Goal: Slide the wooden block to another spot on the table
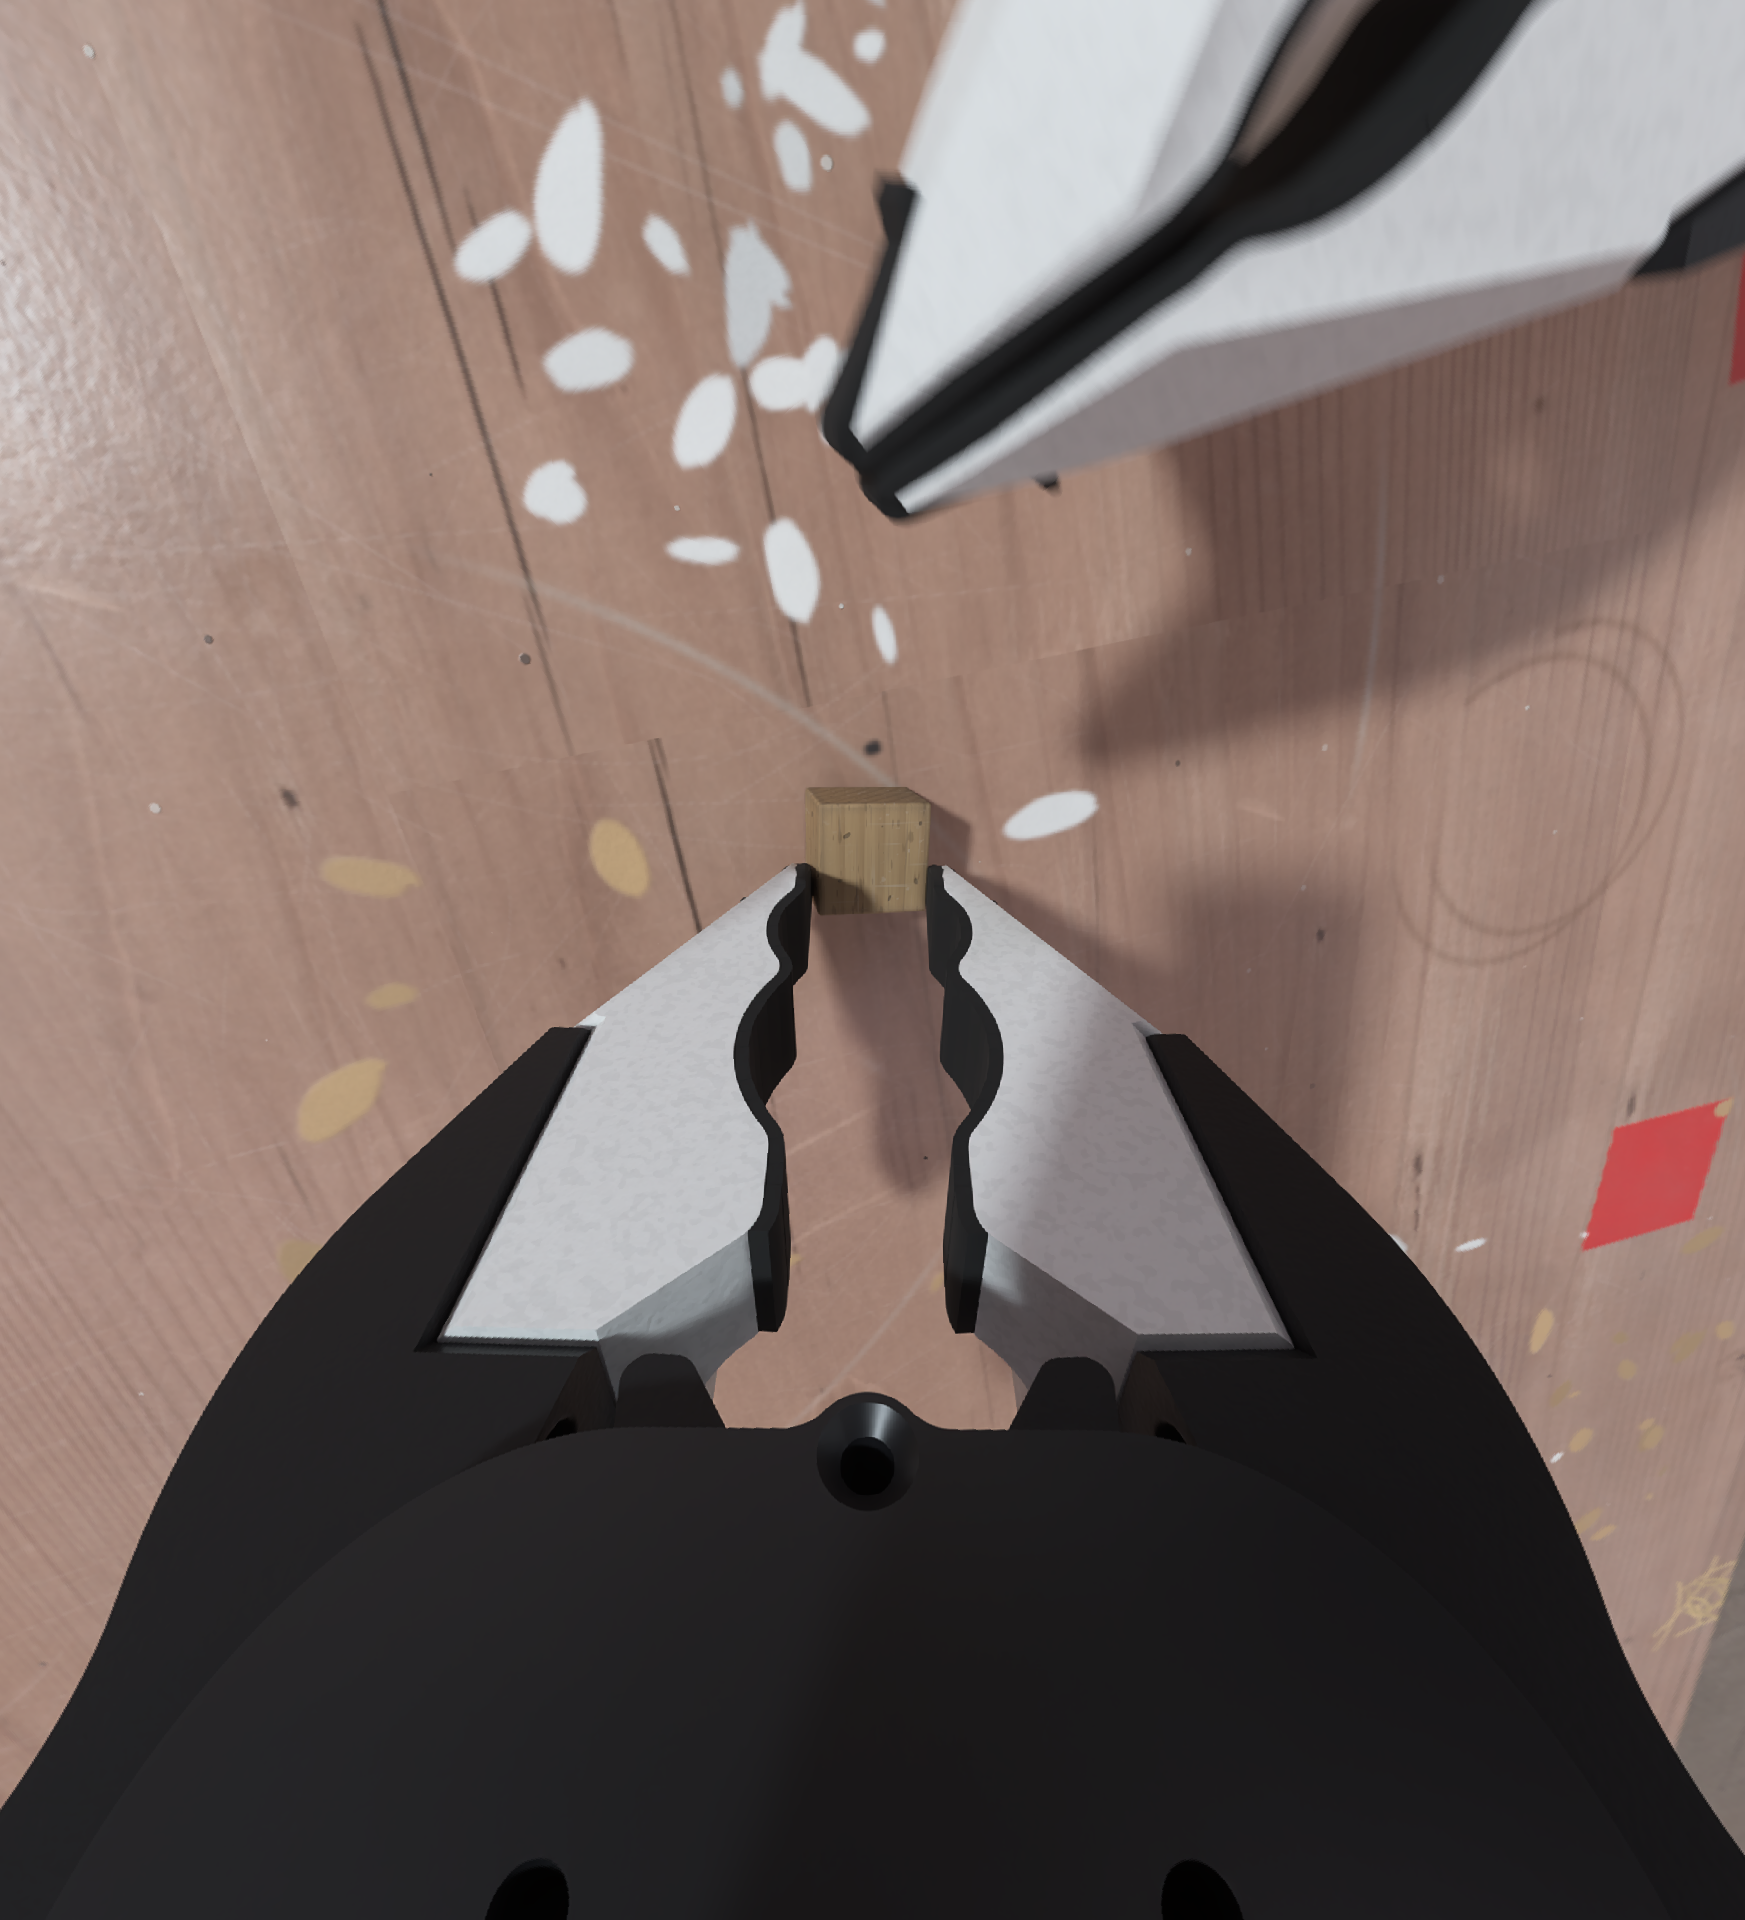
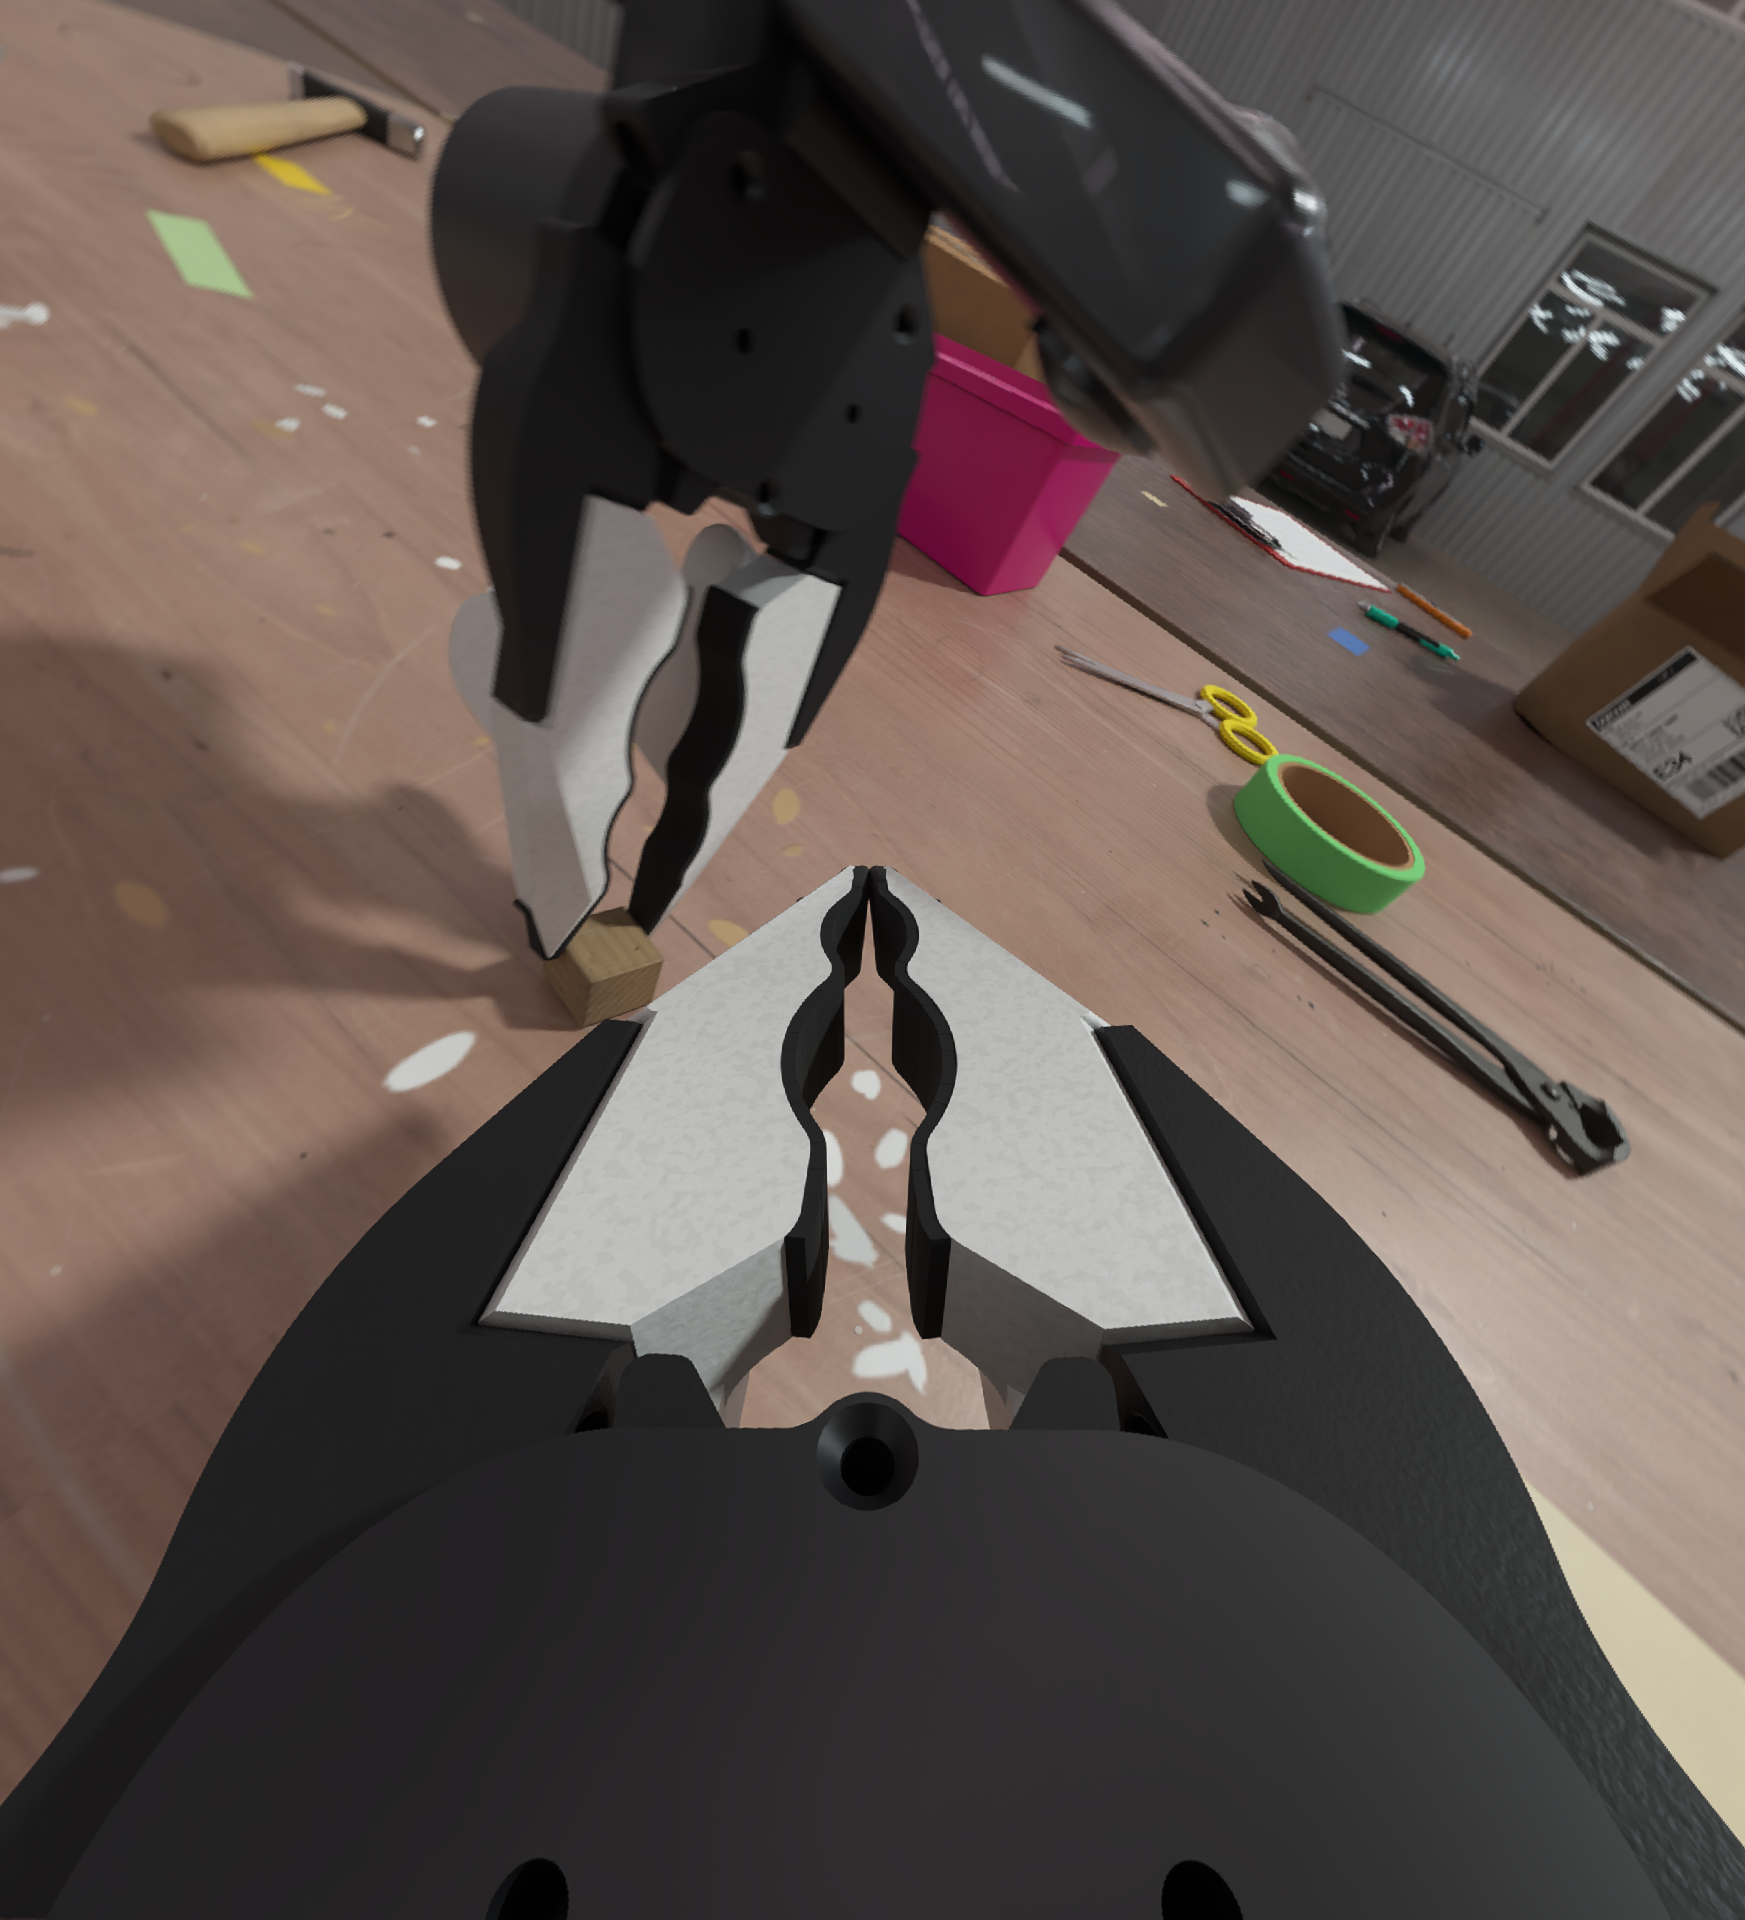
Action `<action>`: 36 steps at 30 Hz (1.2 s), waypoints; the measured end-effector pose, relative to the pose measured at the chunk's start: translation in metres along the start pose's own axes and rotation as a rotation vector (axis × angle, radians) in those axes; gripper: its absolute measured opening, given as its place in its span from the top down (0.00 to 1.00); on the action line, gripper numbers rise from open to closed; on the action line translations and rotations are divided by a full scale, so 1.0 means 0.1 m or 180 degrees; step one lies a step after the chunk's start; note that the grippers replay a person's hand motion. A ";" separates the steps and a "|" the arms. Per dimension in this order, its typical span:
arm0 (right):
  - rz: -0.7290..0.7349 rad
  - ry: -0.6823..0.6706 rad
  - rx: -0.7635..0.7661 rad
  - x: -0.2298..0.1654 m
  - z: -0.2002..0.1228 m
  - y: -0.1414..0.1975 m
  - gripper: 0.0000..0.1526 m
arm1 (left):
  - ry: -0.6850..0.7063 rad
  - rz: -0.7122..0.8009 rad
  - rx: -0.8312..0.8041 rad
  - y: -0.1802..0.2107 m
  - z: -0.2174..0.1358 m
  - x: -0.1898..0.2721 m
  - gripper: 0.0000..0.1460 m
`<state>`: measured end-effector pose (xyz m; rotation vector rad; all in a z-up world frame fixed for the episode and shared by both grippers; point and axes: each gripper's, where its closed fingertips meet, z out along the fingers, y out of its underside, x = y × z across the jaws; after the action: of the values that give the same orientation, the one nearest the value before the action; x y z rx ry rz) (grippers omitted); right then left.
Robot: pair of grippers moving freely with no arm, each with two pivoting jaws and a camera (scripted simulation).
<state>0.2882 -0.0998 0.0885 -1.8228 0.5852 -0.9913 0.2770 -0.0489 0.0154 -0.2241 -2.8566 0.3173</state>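
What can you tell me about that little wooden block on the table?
The wooden block is a small, pale tan cube with visible grain and crisp edges. It sits flat on the scuffed brown table, which is speckled with paint. The left hand-held gripper comes down over it with its fingers apart, one on each side at the block's faces; whether they press on it is unclear. Nothing else touches it.

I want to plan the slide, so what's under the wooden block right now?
The wooden block sits flat on the brown table, with the left claw fingertips on either side of it. The patch of table directly beneath it is covered, so nothing there can be seen.
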 end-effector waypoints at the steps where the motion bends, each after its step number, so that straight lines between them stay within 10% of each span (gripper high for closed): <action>1: 0.0089 0.0034 0.0008 0.04 0.00 0.00 1.00 | -0.0002 0.0038 0.0010 0.00 0.00 0.00 0.85; 28: 0.0810 0.0027 0.0086 0.23 0.08 0.01 1.00 | 0.0115 0.0010 0.0671 0.04 -0.07 -0.04 0.85; 36: 0.1447 -0.0603 -0.0294 0.02 0.11 0.16 0.96 | -0.0057 0.0202 0.0330 0.02 -0.01 0.00 0.85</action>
<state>0.2991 -0.1029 0.0722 -1.7306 0.8883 -0.4883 0.2777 -0.0470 0.0162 -0.2935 -2.8449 0.4811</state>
